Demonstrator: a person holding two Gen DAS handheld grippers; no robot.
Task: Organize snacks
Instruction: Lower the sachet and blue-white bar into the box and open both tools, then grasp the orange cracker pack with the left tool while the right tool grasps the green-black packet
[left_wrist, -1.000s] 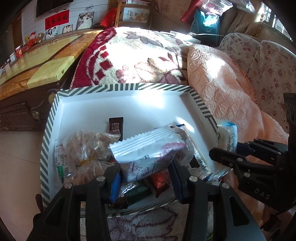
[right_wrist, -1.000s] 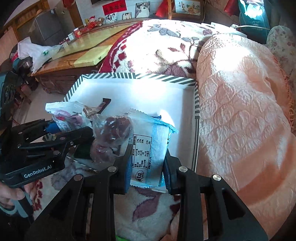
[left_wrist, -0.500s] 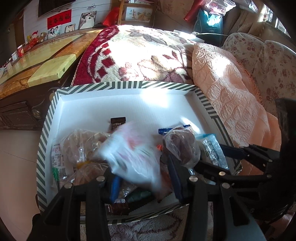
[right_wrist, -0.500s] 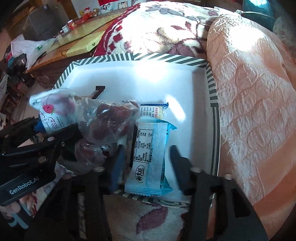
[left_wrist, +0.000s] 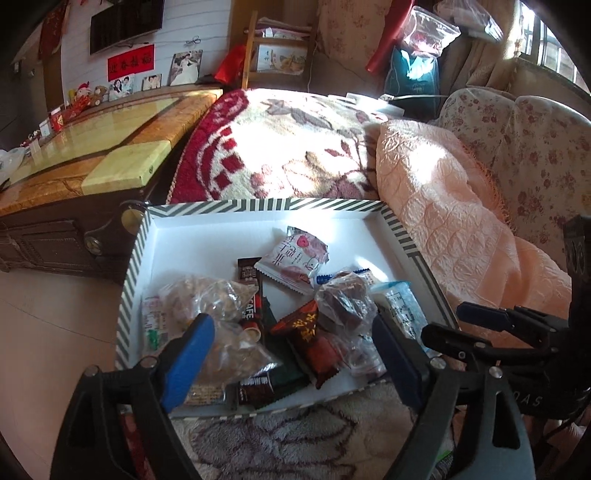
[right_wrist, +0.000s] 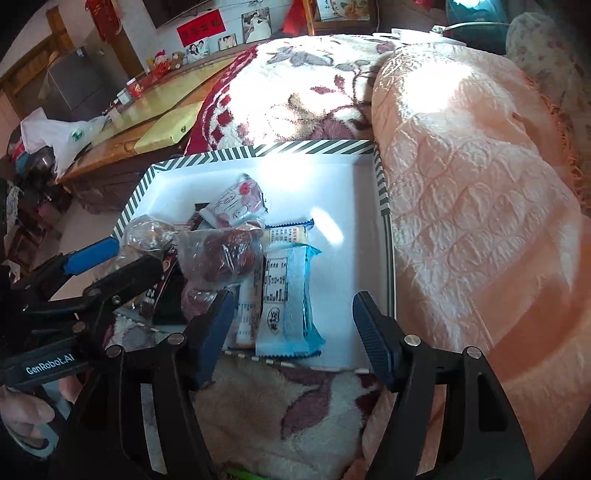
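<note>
The snacks (left_wrist: 303, 325) lie piled in the striped box (left_wrist: 258, 205) on the fuzzy blanket (left_wrist: 288, 439). Both the left hand-held gripper (left_wrist: 291, 354) and the right hand-held gripper (right_wrist: 291, 332) are opening and hold nothing. This looks like the letting-go step; next, find any snack outside the box.

Hard sunlight from window (left_wrist: 546, 51) blows out blanket (right_wrist: 443, 96); box floor (right_wrist: 325, 192) glares; fisheye edges bend, dark corners.

Black left claw (left_wrist: 291, 354) frame, blue ribbed pads, silver screws, white lettering.
</note>
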